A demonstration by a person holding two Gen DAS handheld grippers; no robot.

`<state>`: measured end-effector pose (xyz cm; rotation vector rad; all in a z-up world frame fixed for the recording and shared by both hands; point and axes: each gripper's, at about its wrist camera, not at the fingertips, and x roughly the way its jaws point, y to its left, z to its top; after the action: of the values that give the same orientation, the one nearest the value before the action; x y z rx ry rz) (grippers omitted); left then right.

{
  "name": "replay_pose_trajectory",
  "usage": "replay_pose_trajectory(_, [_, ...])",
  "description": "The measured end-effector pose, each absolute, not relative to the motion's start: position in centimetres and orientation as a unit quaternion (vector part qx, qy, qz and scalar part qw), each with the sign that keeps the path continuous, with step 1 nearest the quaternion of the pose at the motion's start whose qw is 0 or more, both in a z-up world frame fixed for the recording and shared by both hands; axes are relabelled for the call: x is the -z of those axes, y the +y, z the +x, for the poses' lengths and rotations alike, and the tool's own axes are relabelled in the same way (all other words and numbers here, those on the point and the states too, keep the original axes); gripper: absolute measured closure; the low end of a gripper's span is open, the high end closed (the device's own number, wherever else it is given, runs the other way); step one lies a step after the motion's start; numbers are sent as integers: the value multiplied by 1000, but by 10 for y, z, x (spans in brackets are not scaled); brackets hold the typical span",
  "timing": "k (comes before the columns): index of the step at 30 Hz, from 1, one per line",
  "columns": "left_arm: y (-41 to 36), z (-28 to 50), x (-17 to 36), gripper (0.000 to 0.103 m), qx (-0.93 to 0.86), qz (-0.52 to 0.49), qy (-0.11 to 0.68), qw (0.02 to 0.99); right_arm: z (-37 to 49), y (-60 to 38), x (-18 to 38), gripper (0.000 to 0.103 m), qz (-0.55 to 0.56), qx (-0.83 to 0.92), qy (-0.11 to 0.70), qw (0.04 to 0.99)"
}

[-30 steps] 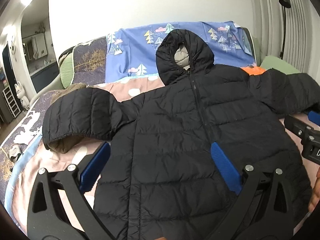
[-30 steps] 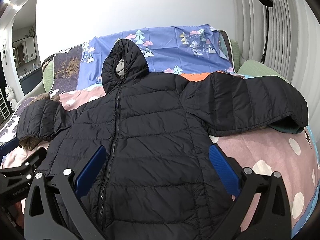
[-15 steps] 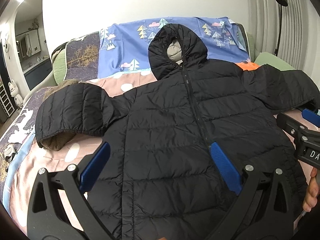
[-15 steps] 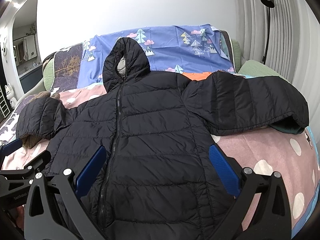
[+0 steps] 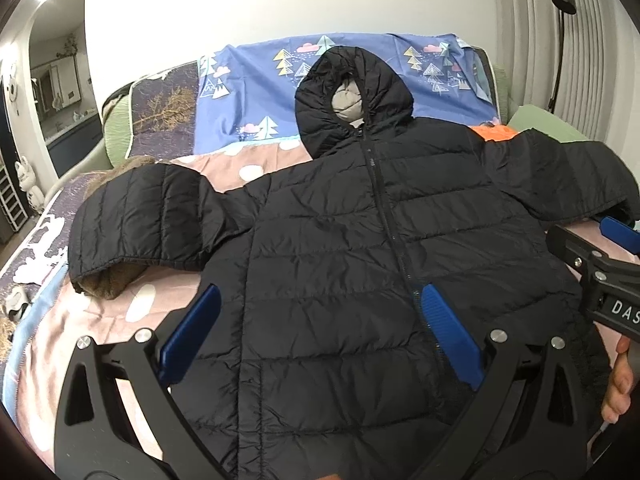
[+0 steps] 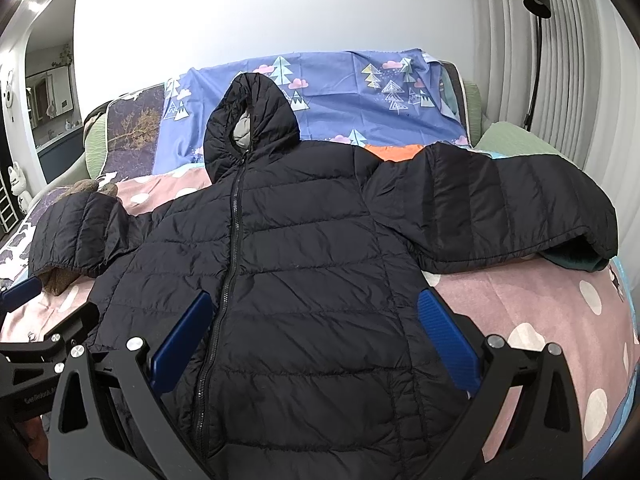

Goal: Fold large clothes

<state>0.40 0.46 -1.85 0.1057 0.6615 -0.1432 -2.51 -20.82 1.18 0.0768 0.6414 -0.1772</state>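
A black hooded puffer jacket (image 5: pixel 360 248) lies face up and zipped on the bed, sleeves spread to both sides, hood toward the wall. It also shows in the right wrist view (image 6: pixel 304 264). My left gripper (image 5: pixel 320 308) is open and empty, hovering above the jacket's lower left front. My right gripper (image 6: pixel 314 316) is open and empty above the lower right front. The right gripper shows at the right edge of the left wrist view (image 5: pixel 600 264). The left gripper shows at the left edge of the right wrist view (image 6: pixel 44 332).
The bed has a pink dotted cover (image 6: pixel 532 320) and blue tree-print pillows (image 5: pixel 256 92) at the wall. A brown garment (image 5: pixel 104 284) lies under the left sleeve, a dark green one (image 6: pixel 576 260) under the right sleeve. A floor lamp (image 6: pixel 536 40) stands at the right.
Both grippers have drifted a little over the jacket, the left one shifting so the jacket sits more to the right in view. Both stay open and empty. The jacket has not moved.
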Motion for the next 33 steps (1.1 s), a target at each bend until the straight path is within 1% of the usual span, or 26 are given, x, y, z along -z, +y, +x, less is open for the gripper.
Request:
replay_pose_trajectory(11, [6,2,19,2,81,50,322,942,-25,-210,-12,1,37,86,316,944])
replay_pose_trajectory(33, [3,3,10,2,109,49,312,943,-22,-207,-30,1,30,86,304,948])
